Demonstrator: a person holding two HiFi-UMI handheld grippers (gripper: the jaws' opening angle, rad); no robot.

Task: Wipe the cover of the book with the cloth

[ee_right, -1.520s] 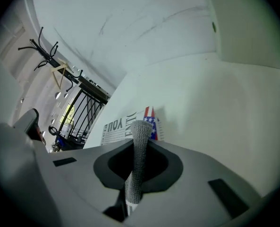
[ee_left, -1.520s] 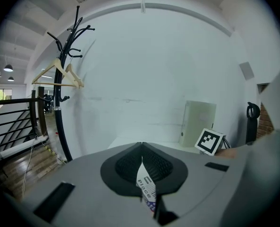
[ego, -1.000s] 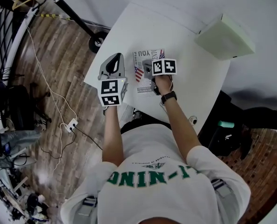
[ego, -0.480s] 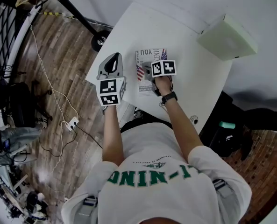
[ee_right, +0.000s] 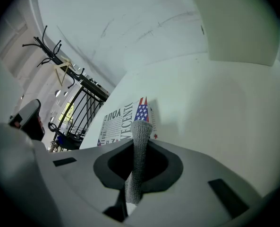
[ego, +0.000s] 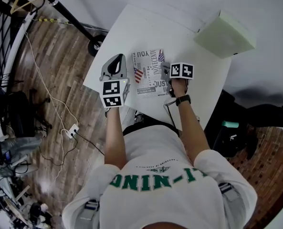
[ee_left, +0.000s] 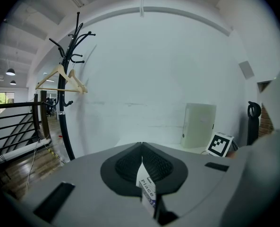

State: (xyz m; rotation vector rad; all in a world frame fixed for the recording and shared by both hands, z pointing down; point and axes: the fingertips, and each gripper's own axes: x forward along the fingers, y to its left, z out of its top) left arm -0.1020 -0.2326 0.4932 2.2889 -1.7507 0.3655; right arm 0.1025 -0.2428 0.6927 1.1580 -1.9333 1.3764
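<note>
The book (ego: 148, 73), with a white printed cover and a small flag, lies flat on the white table (ego: 146, 30). My right gripper (ego: 166, 68) sits at the book's right edge, shut on a grey knitted cloth (ee_right: 136, 178). In the right gripper view the cloth stands up between the jaws of that gripper (ee_right: 139, 148), and the book (ee_right: 125, 119) lies just ahead and to the left. My left gripper (ego: 116, 61) is off the book's left side near the table's edge. Its jaws are shut (ee_left: 141, 148) with a small printed paper slip (ee_left: 148, 190) nipped between them.
A pale green box (ego: 224, 34) stands at the table's far right corner; in the left gripper view the box (ee_left: 198, 126) shows against the wall. A black coat rack with a hanger (ee_left: 66, 79) stands off the table's left. Cables (ego: 50, 94) trail on the wooden floor.
My right gripper has slid to the right with the cloth, from over the middle of the book to its right edge, uncovering more of the cover. The left gripper has stayed put.
</note>
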